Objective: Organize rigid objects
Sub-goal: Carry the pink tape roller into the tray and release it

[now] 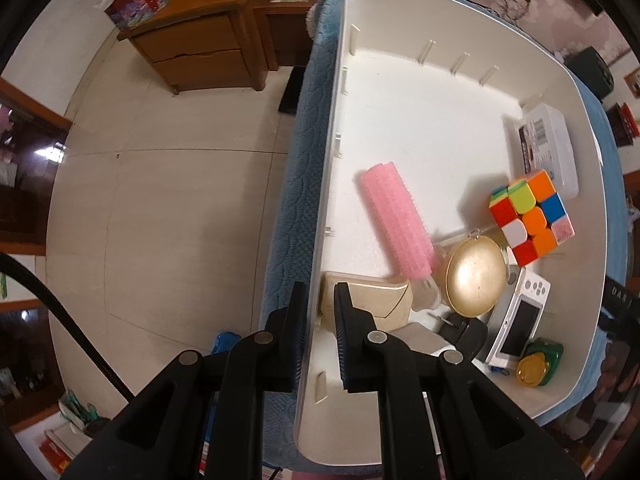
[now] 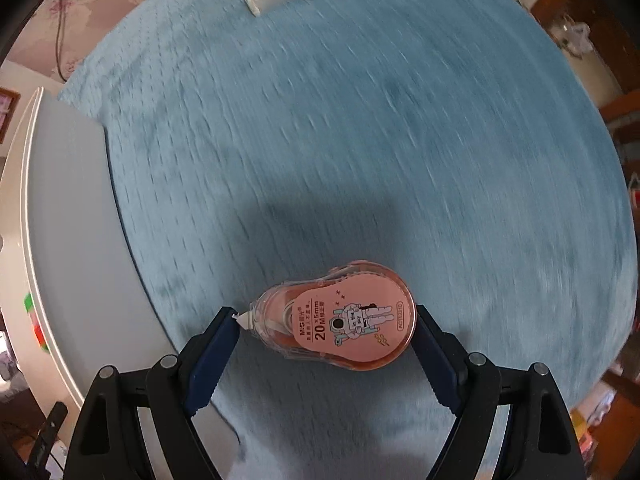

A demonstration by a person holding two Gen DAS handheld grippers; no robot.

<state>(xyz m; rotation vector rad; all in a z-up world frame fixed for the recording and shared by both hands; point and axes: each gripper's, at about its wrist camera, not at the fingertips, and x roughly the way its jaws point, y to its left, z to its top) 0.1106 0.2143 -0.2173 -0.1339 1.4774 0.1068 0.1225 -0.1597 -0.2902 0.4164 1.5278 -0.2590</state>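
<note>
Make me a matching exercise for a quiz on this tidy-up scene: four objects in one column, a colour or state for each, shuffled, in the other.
Objects:
1. hair roller
2. round tin
3. correction tape
4. bin wall

States:
A. gold, lying in the bin
B. between the right gripper fingers
C. pink, lying in the bin
D. between the left gripper fingers

Pairs: 1-C, 2-A, 3-B, 4-D

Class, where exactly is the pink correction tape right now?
In the right wrist view, the correction tape sits between the right gripper's fingers above the blue cloth, right of the white bin.
</note>
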